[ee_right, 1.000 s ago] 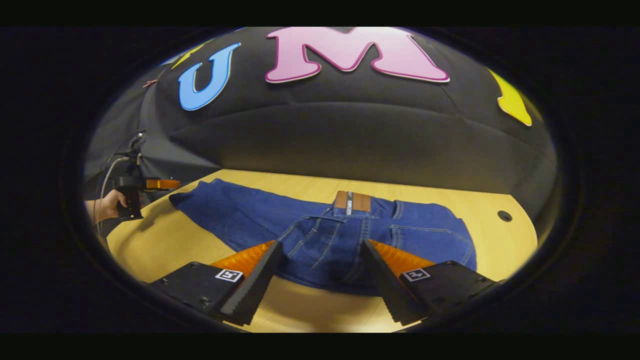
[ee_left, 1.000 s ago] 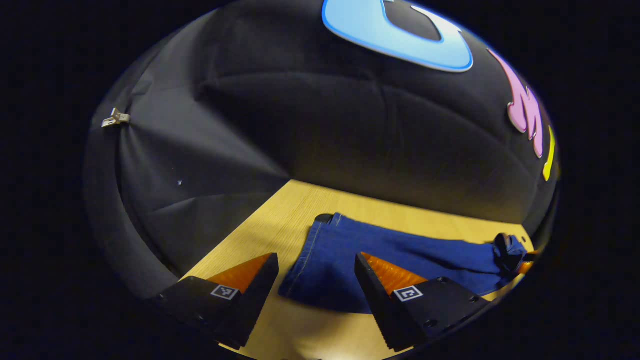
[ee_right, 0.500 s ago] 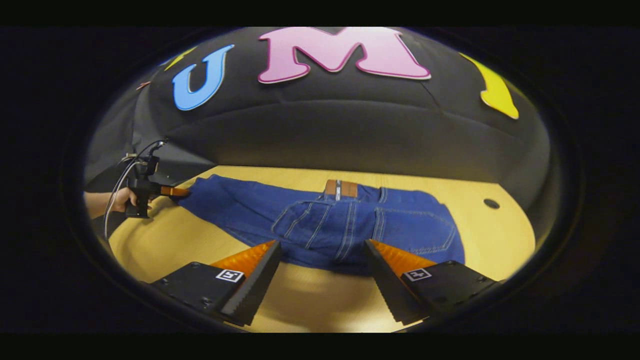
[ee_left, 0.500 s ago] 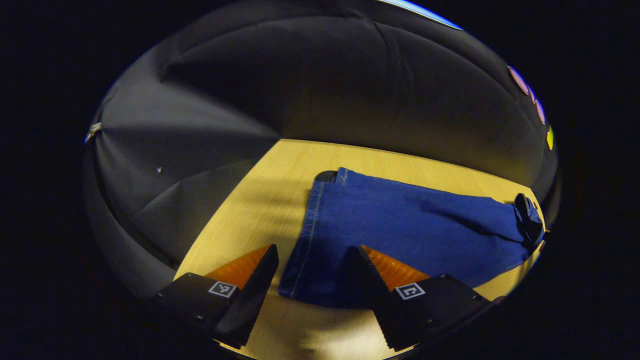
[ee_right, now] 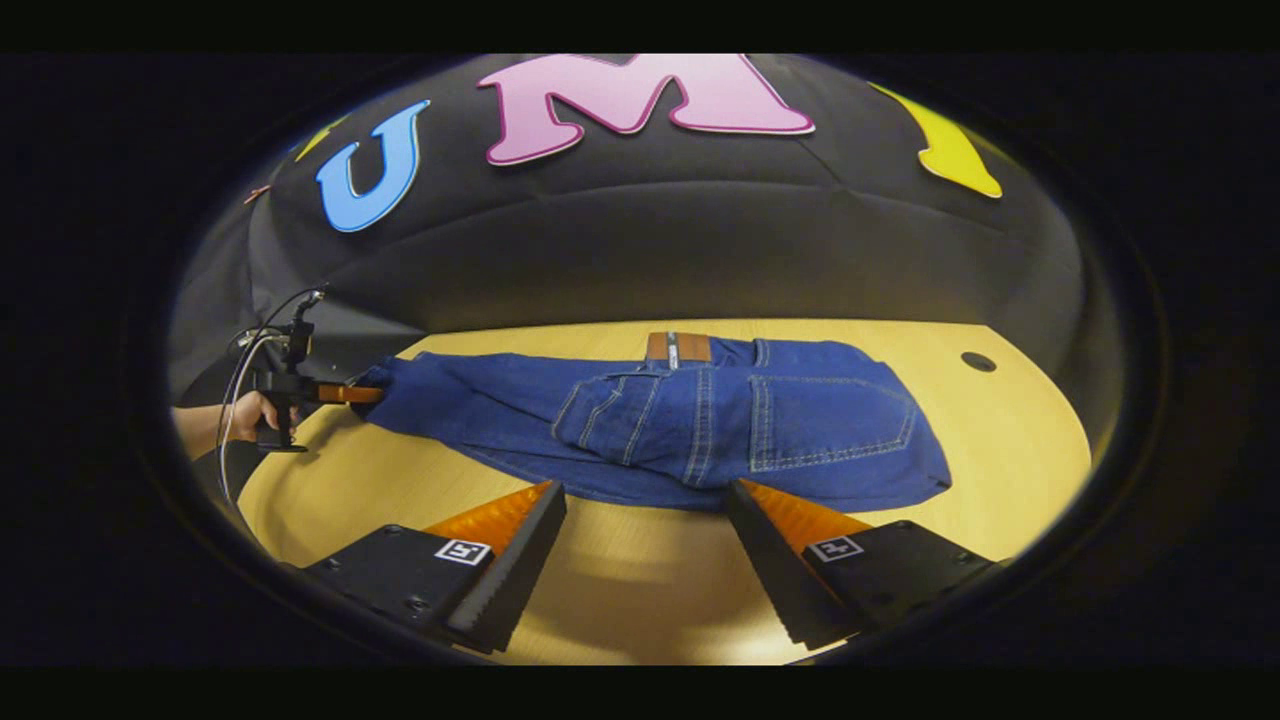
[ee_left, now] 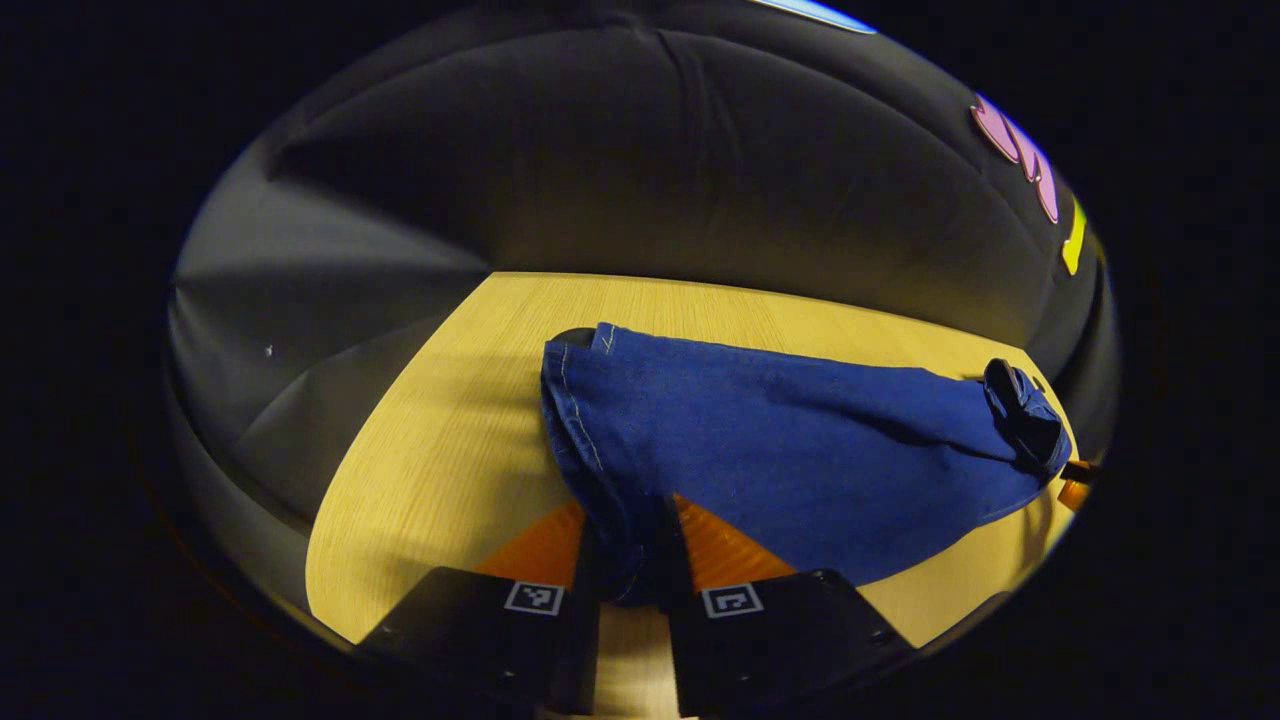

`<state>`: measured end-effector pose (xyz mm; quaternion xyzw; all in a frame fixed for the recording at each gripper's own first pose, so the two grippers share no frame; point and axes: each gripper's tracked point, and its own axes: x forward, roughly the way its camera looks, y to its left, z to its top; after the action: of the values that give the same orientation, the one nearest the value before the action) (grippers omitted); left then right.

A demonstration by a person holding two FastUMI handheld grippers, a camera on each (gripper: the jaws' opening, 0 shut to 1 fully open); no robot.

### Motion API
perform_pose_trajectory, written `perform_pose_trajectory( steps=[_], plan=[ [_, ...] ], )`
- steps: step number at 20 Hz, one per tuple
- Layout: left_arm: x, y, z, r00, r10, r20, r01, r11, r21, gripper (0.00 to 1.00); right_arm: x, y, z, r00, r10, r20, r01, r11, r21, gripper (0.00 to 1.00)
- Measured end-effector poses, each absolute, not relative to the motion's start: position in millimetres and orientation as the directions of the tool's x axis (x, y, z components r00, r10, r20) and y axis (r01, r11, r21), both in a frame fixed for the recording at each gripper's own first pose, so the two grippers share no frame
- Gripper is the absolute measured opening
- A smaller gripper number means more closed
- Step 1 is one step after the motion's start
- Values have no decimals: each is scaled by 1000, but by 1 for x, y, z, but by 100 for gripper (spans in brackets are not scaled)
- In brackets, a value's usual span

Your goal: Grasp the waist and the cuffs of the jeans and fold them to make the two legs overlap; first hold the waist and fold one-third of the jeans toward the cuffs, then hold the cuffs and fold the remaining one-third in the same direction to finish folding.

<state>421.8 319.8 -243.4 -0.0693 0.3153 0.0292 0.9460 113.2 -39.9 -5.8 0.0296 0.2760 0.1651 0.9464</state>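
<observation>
- Pale wood-grain tabletop (ee_right: 640,590) with a round hole at the frame's right spreads under black cloth walls.
- Dark blue denim jeans (ee_right: 760,430) lie across the frame's middle, stitched pockets up and a brown leather patch at the waist.
- Left claw (ee_left: 632,560), bottom centre of the left gripper view, is pressed together on the hemmed cuff (ee_left: 590,450).
- Right claw (ee_right: 645,560) hangs spread just short of the waist.
- Judged: the first leg-overlap step is in hand; next the right claw must close on the thick waistband.
</observation>
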Motion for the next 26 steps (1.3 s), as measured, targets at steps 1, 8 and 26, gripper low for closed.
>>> perform_pose_trajectory(
  steps=[1, 8, 26],
  plan=[
    [423, 317, -243, 798, 3, -602, -98, 987, -124, 24, 113, -43, -3, 798, 325, -508, -293, 945, 144, 99],
    [420, 308, -233, 808, -4, -590, -165, 958, -233, 7, 109, -63, 11, 819, 301, -488, -279, 953, 119, 99],
    [383, 80, 41, 944, -151, -293, 109, 982, -157, 6, 80, -273, 76, 908, 46, -417, -6, 995, 97, 98]
  ],
)
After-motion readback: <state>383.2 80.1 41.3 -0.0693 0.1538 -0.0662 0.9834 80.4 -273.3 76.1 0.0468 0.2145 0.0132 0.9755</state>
